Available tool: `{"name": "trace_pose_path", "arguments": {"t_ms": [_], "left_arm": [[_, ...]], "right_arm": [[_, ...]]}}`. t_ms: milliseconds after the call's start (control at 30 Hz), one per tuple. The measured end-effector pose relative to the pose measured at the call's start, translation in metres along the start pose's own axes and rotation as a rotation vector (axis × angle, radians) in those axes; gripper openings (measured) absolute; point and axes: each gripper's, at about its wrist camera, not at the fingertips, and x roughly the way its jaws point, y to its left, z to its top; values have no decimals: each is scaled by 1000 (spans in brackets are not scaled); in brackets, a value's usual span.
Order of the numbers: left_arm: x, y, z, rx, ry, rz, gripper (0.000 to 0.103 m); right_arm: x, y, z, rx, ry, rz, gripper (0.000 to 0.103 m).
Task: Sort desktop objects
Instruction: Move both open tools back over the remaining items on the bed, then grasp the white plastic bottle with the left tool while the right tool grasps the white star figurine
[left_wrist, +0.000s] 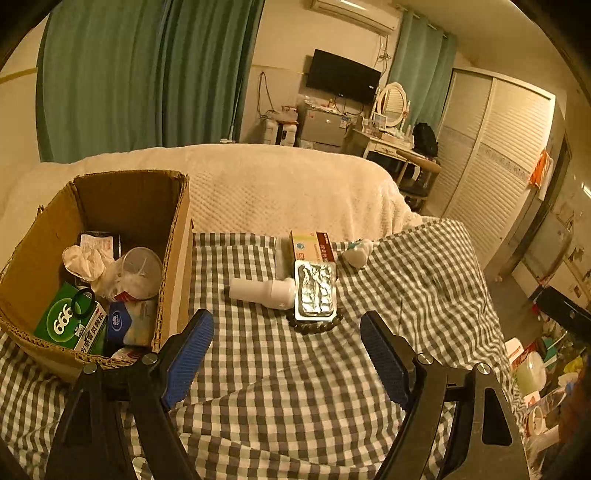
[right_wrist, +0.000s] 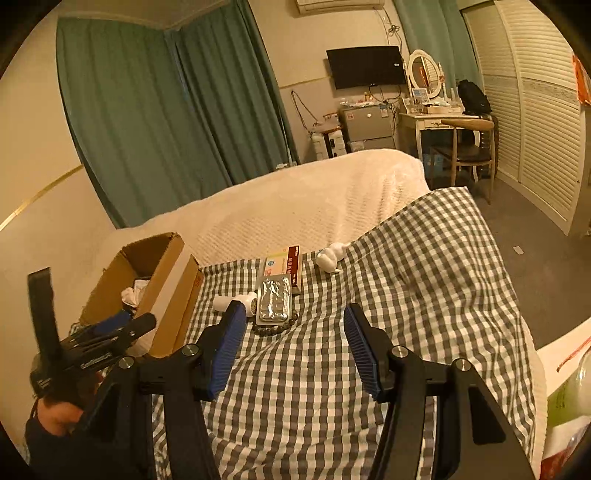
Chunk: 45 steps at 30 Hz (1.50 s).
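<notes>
Foil blister pack (left_wrist: 316, 291), long axis pointing away from both tools, lies on the checked table beside a white bottle (left_wrist: 263, 292), straight ahead of the left tool (left_wrist: 286, 356) and right tool (right_wrist: 293, 352), both wide open and empty.

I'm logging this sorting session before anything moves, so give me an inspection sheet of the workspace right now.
Surface: checked cloth, wrinkled.
Job's things: cardboard box part filled; white bottle lying down; foil blister pack on a bead bracelet; medicine carton; small white object.
Clutter: green 999 box, plastic cup, tissue inside the box.
Claws: left claw open, empty; right claw open, empty.
Cables: wires on the far wall.
Surroundings: white blanket, green curtains, TV, wardrobe.
</notes>
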Motion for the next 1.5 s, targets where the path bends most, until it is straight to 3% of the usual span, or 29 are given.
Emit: {"name": "trace_pose_path", "arguments": {"t_ms": [233,500,800,1033,1233,1367,1500], "left_arm": [[11,-10,1,17,3,18,89],[70,-20,-10,15,53,50,89],[154,-10,0,-18,117,116,89],[190,24,-3,-83,115,157,89],[210,40,-11,-128,133,93,89],[219,47,-14,-162,148,69,89],[210,48,-15,-176,122,93,89]], "right_arm": [[-13,-3,7,24,-32,13,57],[28,-7,17,-23,-11,32,57],[120,-16,49,-67,85,-10,57],[219,-34,81,54,158,-32,58],[302,-51,62,110,217,-131,58],[327,-60,53,129,232,-155,58],[348,-60,51,100,239,-200,58]]}}
